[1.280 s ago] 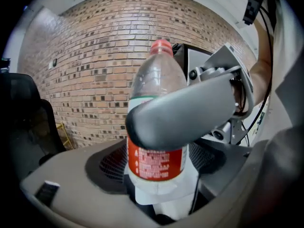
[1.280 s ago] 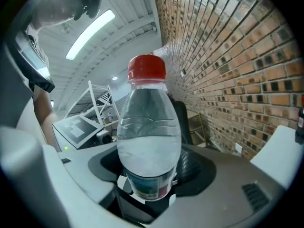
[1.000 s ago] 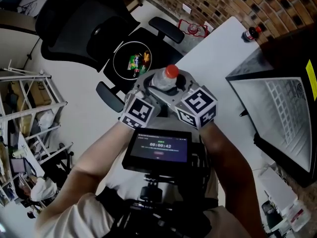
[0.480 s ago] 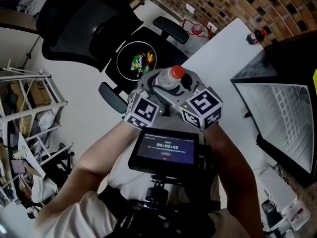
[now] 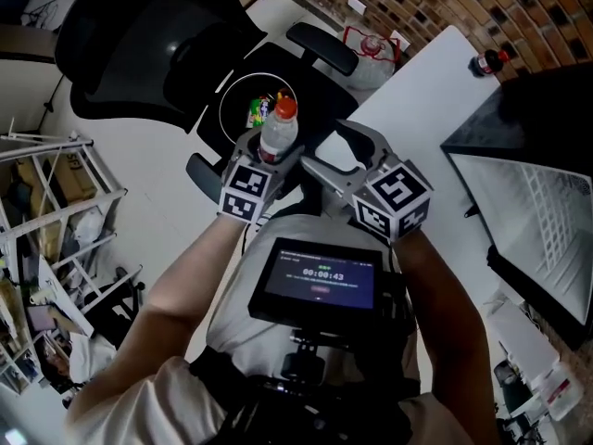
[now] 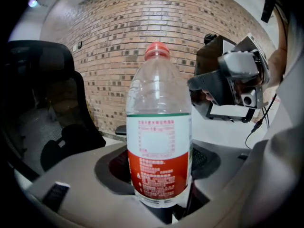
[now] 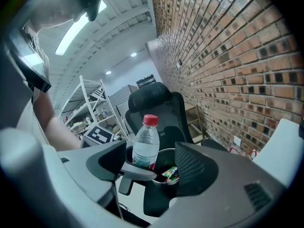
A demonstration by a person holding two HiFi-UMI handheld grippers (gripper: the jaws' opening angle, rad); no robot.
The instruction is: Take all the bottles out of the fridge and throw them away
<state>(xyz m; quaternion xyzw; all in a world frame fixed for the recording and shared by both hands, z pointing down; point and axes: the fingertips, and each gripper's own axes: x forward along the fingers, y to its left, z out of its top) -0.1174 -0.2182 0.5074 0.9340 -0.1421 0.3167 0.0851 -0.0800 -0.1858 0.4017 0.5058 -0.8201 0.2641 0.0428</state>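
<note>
Now the left gripper (image 5: 271, 156) holds the bottle (image 5: 277, 135) upright. Its jaws are closed on the lower body, across the red and white label, and stand fairly wide because the bottle is wide. In the left gripper view the clear plastic bottle (image 6: 159, 141) fills the middle of the frame, red cap on top, with the pads of that gripper (image 6: 159, 167) pressed on either side of it.

The right gripper (image 5: 324, 145) sits just beside it, apart from the bottle. Its jaws have just been opening and now stand at their widest, with nothing gripped between them. In the right gripper view the gap between its jaws (image 7: 152, 165) frames the bottle (image 7: 145, 144) further off, in the other gripper.

Beyond the bottle a round bin (image 5: 229, 100) with a pale rim rests on the seat of a black office chair (image 5: 139, 44). Bright wrappers lie inside it. In the head view the bottle overlaps the bin's near rim, but whether it hangs over the opening or just short of it I cannot tell.

To the right are a white table (image 5: 417, 91) and the dark fridge (image 5: 537, 109) with its door open. A small dark bottle (image 5: 488, 61) with a red cap stands on the table's far corner.
</note>
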